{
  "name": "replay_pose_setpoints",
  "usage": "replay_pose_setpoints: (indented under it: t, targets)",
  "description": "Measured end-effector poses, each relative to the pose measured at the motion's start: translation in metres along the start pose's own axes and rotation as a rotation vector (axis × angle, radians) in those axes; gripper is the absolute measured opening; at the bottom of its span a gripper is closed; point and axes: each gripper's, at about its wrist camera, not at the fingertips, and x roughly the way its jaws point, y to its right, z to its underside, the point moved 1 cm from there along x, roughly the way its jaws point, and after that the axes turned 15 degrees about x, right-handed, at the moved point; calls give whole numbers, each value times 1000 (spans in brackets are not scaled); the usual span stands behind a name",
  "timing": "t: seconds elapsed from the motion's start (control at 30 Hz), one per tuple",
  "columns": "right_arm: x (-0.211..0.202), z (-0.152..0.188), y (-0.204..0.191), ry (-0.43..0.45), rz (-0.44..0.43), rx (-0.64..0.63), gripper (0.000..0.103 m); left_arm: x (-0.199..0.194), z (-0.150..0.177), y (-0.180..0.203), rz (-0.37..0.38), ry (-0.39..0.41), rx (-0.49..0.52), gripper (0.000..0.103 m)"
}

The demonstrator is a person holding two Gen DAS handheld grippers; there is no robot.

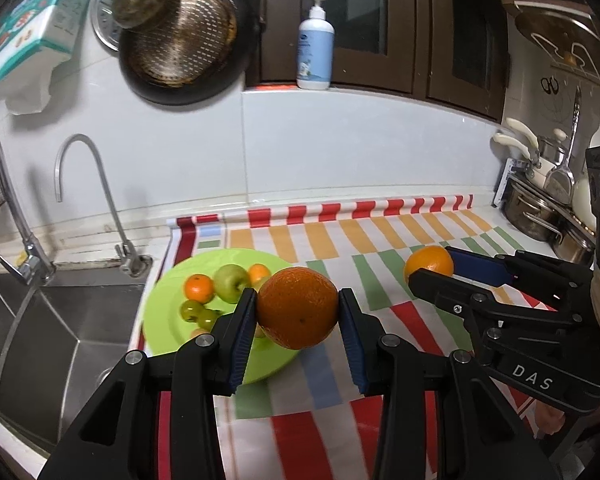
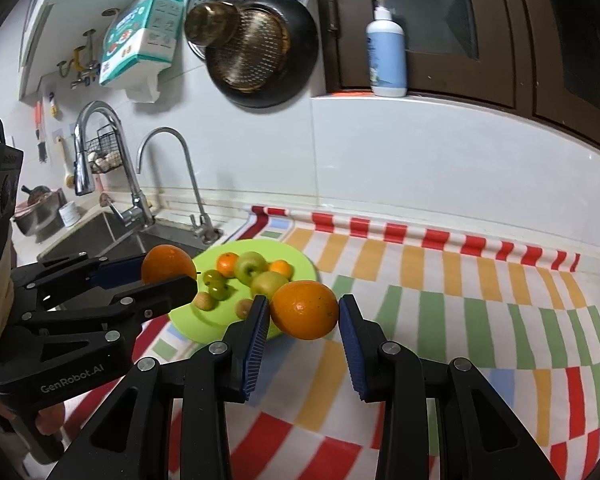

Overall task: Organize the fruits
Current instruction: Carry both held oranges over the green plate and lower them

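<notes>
Now we are carrying an orange in each gripper, left (image 1: 298, 308) and right (image 2: 304, 310), jaws clamped on both, aiming for bare spots on the plate (image 1: 162, 312) beside the sink.

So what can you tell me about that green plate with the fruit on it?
The green plate is round, bright lime and smooth, plastic by the look of it, with a shallow raised rim. It lies flat on the striped cloth near the sink. It holds green apples, small oranges and smaller greenish and brownish fruits. Neither gripper touches it; their held oranges partly hide it.
</notes>
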Motion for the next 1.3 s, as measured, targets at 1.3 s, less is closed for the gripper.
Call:
replay_pose_setpoints:
  t: [1.3]
  targets:
    - [128, 33, -64, -206, 18, 21, 37, 85, 70, -96, 53, -172, 24, 40]
